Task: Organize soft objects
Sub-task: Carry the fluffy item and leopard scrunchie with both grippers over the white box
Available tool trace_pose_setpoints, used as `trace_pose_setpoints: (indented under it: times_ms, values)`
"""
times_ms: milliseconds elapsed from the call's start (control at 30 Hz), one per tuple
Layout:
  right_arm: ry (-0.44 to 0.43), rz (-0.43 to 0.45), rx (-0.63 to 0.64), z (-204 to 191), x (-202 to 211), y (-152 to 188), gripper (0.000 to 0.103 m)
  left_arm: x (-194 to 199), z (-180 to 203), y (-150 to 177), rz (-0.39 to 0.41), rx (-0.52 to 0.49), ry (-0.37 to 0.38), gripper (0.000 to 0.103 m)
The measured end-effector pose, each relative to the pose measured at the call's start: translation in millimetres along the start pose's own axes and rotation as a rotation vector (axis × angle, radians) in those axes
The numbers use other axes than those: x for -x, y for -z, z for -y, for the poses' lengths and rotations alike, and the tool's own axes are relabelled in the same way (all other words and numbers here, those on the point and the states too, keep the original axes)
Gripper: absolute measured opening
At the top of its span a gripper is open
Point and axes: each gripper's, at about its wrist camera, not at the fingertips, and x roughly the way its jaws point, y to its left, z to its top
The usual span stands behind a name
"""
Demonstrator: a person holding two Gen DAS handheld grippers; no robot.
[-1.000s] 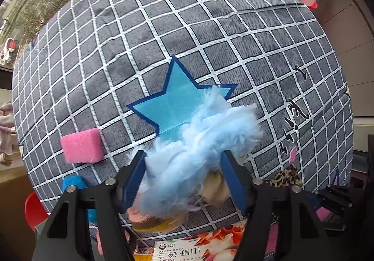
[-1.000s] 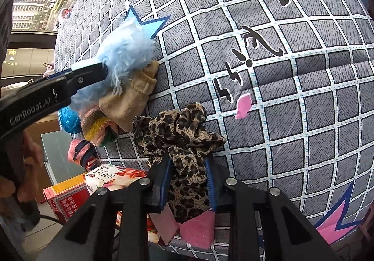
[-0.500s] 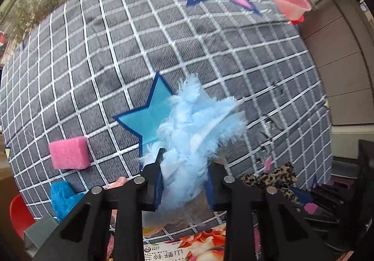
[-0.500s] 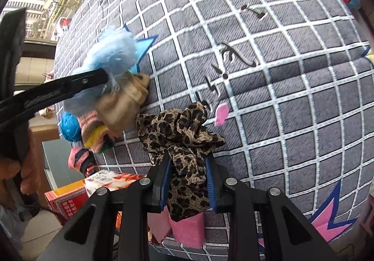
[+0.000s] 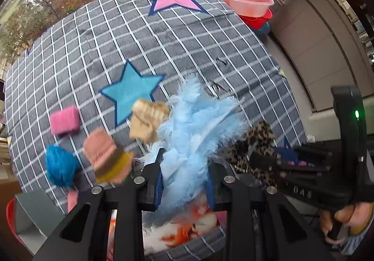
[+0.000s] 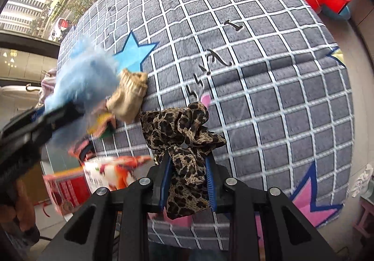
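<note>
Light-blue fluffy cloth [image 5: 196,141] sits lower centre of the left view, clamped between the left gripper [image 5: 184,179] fingers. Leopard-print scarf [image 6: 184,141] at lower centre of the right view, pinched by the right gripper [image 6: 187,184]. Beside them on the grey checked blanket [image 6: 268,102]: tan sock [image 5: 147,124], pink sponge [image 5: 65,120], blue yarn ball [image 5: 59,167]; 2 stacked basins [image 5: 247,4] upper right.

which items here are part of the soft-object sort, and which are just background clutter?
In the job:
- fluffy blue piece, clamped in left gripper
- leopard-print fabric, clamped in right gripper
- beige sock
- pink-and-yellow sock
- blue yarn ball
- pink sponge

Lying about:
- stacked basins
- printed carton
- checked blanket
</note>
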Motion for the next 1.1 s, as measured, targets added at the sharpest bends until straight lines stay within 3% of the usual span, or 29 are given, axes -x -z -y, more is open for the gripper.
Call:
trace_pose_setpoints:
  times_ms: [400,600,733,1100]
  values:
    - [0.056,-0.073,0.096,-31,5,79,0.028,30,20,122,-0.054,-0.163,0.012,0.032]
    - [0.019,-0.14,0.191,-66,-4,109,0.028,42,24,171,-0.061,-0.234,0.039,0.032]
    - [0.007,-0.177,0.285,-95,-8,122,0.028,52,14,195,-0.038,-0.215,0.043,0.032]
    - [-0.019,-0.251,0.575,-178,-13,145,0.028,86,-41,248,0.058,-0.027,0.002,0.032]
